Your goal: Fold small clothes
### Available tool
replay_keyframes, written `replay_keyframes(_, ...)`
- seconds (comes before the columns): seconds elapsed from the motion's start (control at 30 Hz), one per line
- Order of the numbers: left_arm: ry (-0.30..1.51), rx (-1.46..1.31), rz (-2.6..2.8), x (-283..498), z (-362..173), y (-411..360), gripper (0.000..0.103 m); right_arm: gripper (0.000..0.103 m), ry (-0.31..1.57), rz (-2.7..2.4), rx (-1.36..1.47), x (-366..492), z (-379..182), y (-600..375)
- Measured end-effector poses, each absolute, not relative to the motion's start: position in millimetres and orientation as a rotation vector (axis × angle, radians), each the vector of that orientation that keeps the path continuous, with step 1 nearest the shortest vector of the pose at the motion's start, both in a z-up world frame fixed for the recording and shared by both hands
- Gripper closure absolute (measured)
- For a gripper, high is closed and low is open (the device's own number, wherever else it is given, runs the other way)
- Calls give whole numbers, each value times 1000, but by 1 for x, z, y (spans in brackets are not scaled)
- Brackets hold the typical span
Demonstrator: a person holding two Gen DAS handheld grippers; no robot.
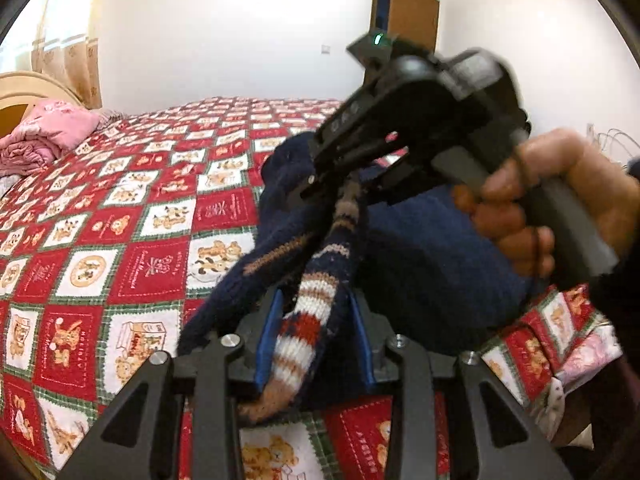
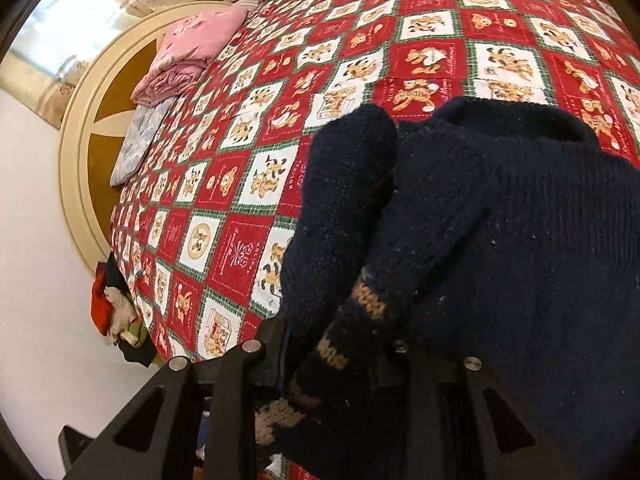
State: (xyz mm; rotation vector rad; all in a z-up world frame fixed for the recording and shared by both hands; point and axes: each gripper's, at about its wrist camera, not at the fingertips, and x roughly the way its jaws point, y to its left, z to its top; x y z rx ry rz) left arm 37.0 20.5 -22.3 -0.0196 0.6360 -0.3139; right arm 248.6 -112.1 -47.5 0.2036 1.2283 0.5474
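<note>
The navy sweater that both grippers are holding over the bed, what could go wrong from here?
1. The left gripper pinches only a narrow striped strip of the sweater; the knit might slip out or stretch.
2. The right gripper sits very close in front of the left, so they could collide.
3. The sweater looks bunched on the quilt, so a fold may come out uneven.

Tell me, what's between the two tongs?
A stretched strip of the blue sweater, striped at the hem, runs from the left tongs up to the right tongs. The left wrist view shows it, hanging over the quilt.
</note>
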Motion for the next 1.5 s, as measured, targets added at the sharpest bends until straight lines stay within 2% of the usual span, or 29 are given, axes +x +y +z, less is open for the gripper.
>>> replay_keyframes(0.07, 605, -42, -321, 28, -18, 32, 66, 75, 1225, 549, 211, 249, -50, -112)
replay_keyframes(0.17, 585, -73, -305, 23, -20, 54, 50, 75, 1237, 551, 272, 253, -57, -117)
replay_keyframes(0.2, 585, -75, -302, 22, -22, 56, 49, 75, 1246, 553, 303, 255, -60, -120)
replay_keyframes(0.43, 579, -8, -269, 22, -34, 48, 49, 75, 1260, 539, 315, 255, -62, -117)
replay_keyframes(0.63, 530, -79, -284, 7, -25, 70, 49, 75, 1264, 524, 314, 259, -65, -117)
replay_keyframes(0.8, 542, -159, -281, 10, -31, 87, 42, 75, 1267, 517, 333, 260, -68, -120)
replay_keyframes(1.23, 572, -27, -338, 31, -44, 42, 43, 75, 1249, 501, 309, 257, -69, -118)
replay_keyframes(1.27, 568, -34, -342, 31, -43, 42, 48, 75, 1240, 498, 290, 256, -68, -116)
replay_keyframes(1.3, 563, -47, -355, 32, -41, 41, 63, 75, 1220, 488, 247, 253, -64, -113)
replay_keyframes(1.33, 569, -53, -360, 34, -40, 39, 70, 75, 1195, 477, 182, 250, -59, -107)
replay_keyframes(1.5, 575, -94, -394, 38, -33, 33, 81, 82, 1085, 517, 62, 237, -31, -94)
